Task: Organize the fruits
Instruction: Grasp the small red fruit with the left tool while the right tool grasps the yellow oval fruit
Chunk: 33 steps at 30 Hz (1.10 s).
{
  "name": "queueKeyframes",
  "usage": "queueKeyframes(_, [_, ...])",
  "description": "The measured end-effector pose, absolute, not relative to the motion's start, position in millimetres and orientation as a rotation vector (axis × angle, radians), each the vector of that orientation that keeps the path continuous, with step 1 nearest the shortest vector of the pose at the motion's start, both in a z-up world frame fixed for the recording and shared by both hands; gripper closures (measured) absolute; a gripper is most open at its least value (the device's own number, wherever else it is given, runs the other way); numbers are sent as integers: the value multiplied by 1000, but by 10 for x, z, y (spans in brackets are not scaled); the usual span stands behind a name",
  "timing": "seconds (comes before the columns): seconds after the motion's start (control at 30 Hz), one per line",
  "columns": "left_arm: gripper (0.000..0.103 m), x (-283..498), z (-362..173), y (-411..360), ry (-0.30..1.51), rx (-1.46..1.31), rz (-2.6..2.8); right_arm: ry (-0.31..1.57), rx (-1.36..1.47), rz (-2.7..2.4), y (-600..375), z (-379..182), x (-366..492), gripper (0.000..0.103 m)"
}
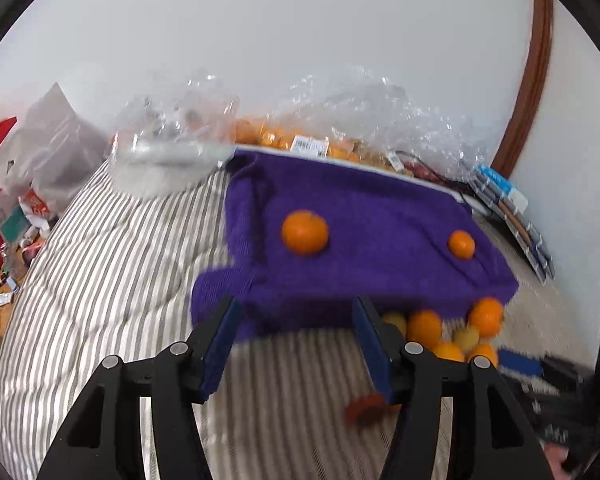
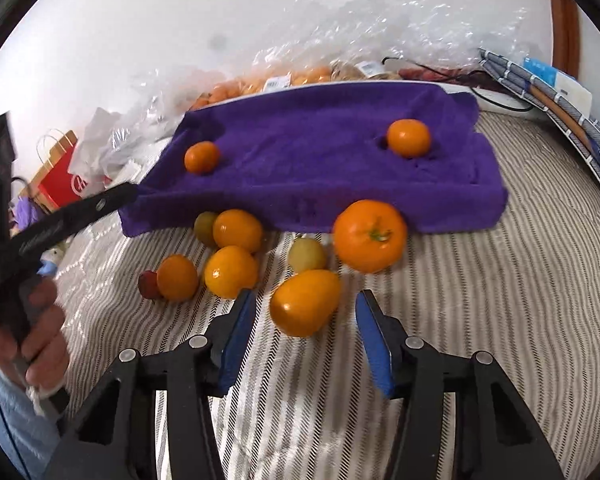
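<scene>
1. Presently the right tool [image 2: 306,318] stands spread around an oval orange fruit [image 2: 305,303] on the striped bed [image 2: 480,300], pads not yet touching it.
2. Left tool [image 1: 296,322], also spread and empty, hovers at the near edge of a purple cloth-covered tray [image 1: 364,216].
3. Two fruits sit on the tray; the loose heap [image 2: 228,256] lies on the bed just before it.
4. Judged step: picking up the next fruit. Closing squarely on the smooth oval, which may roll, then lifting it onto the tray comes next.
</scene>
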State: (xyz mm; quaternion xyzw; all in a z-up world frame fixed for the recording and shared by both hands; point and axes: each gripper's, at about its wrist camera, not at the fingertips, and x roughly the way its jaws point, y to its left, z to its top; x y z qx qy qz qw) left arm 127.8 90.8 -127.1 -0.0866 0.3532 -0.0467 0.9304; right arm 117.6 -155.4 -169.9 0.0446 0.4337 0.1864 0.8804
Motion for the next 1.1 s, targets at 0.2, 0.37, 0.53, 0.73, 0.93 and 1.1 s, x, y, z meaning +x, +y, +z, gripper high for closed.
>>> queueKeyframes(0.2, [47,1032,-1425,815,784,-162,-190,897,34,345,-1478,-1771,1167,65])
queueKeyframes(0.37, [47,967,-1479,619,834,-137,-256,862,7,298,-1649,-1738,1063,65])
queueKeyframes(0.53, [48,1032,-1581,511,871,-122,-220,837,-7,243,-1922,-1727,975,65])
queueKeyframes(0.73, [56,1101,-1599,450,868,-104,-201,812,49,244,-2106,-1701,931,65])
queueKeyframes(0.93, [78,1138,-1597,395,870,-85,-191,781,25,246,-2033,-1669,891,65])
queueKeyframes(1.1, [79,1124,-1594,467,864,-141,-235,771,58,249,-2082,-1656,873,65])
